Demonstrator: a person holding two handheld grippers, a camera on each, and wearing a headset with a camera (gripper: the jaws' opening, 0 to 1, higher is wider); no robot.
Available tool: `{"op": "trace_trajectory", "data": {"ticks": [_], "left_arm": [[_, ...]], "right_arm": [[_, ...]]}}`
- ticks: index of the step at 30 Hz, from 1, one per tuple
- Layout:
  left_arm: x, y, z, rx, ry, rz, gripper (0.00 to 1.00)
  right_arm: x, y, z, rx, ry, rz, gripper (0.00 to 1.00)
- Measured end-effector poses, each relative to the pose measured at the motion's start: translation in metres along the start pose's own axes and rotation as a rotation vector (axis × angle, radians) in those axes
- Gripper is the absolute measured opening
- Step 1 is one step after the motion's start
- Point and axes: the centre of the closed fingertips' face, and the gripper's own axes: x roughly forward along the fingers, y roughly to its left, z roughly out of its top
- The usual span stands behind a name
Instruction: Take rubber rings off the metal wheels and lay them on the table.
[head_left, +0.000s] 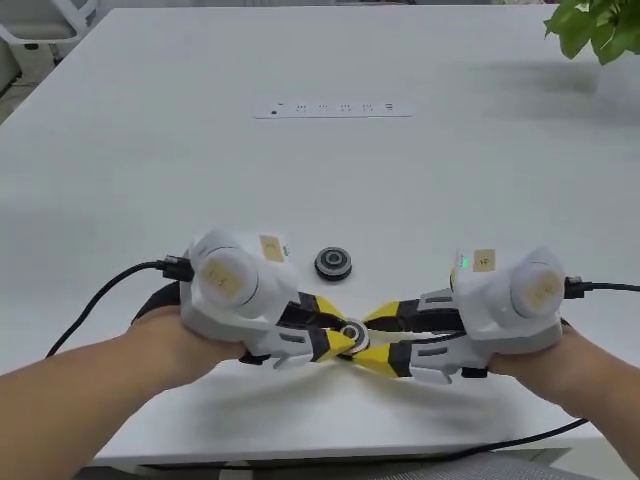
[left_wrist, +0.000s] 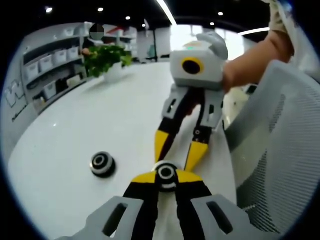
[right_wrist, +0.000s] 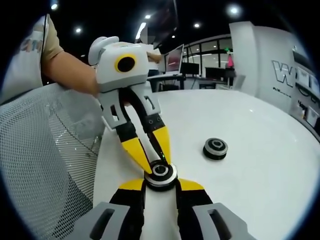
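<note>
- Head view: the left gripper and the right gripper are brought tip to tip above the near edge of the white table, each held in one of the person's hands.
- One metal wheel is caught between the two sets of yellow fingers, right where they cross.
- In the left gripper view, the left gripper is seen with its fingers closed in on the metal wheel, one yellow tip pressed against each side.
- The right gripper is seen in that view coming in from straight ahead, its fingers narrowed onto the far side of the same wheel.
- In the right gripper view, the right gripper is likewise clamped on the metal wheel, with the left gripper met head-on just beyond it.
- Whether either pair of fingers grips the rubber or the metal cannot be told.
- A second wheel is left lying flat on the table, a little beyond the fingertips and apart from them; a dark ring is seen around its rim.
- Well beyond the fingers, a white strip is laid on the table and a green plant is seen at the far corner.
- A mesh chair is seen off the near side of the fingers.
</note>
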Motion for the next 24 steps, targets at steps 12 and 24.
{"op": "trace_trajectory", "data": {"ticks": [12, 24], "left_arm": [[-0.0003, 0.0002, -0.0003, -0.003, 0.000, 0.000, 0.12], [-0.0006, 0.0005, -0.0002, -0.007, 0.000, 0.001, 0.12]], "right_arm": [[-0.0002, 0.0005, -0.0001, 0.010, 0.009, 0.007, 0.21], [-0.0006, -0.0002, -0.0008, 0.046, 0.019, -0.014, 0.20]]}}
